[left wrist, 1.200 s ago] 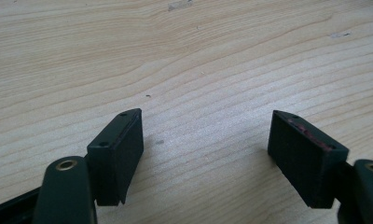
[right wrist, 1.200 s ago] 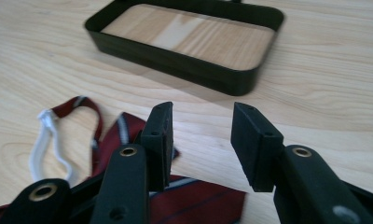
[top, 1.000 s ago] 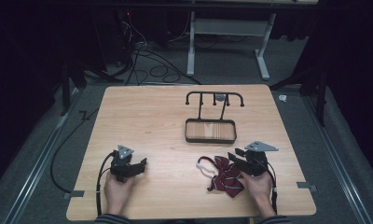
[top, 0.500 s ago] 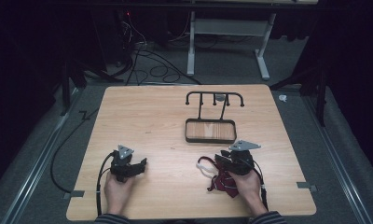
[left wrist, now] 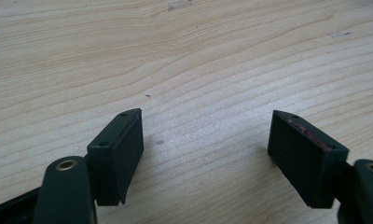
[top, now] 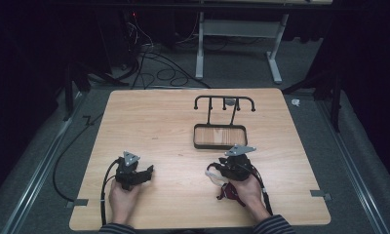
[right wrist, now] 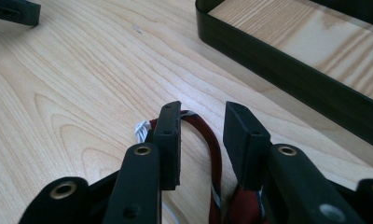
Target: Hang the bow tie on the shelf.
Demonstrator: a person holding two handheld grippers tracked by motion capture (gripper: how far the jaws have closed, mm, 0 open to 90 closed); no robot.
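Dark red strap [right wrist: 211, 144], with a bit of white at its end, lies on the desk [top: 159, 126] near the front edge on the person's right side, and the right gripper [top: 221, 168] is down over it. In the right gripper view a loop of the strap runs up between the two black fingers [right wrist: 168, 140], close against the left one and passing behind its tip, while the white end pokes out just beyond that finger; a clear gap shows between the strap and the other finger, so the fingers have just been closing around the loop but are not clamped on it. In the high view more of the red material shows under the right hand [top: 244, 192]. Just beyond the right gripper stands a black rack [top: 220, 142] with a shallow rectangular base tray and a row of hooks on an upright bar; its dark rim crosses the upper right of the right gripper view. The left gripper [top: 142, 174] rests low on the desk at the person's left, well apart from the strap, its fingers [left wrist: 117, 149] released wide with bare wood between them.
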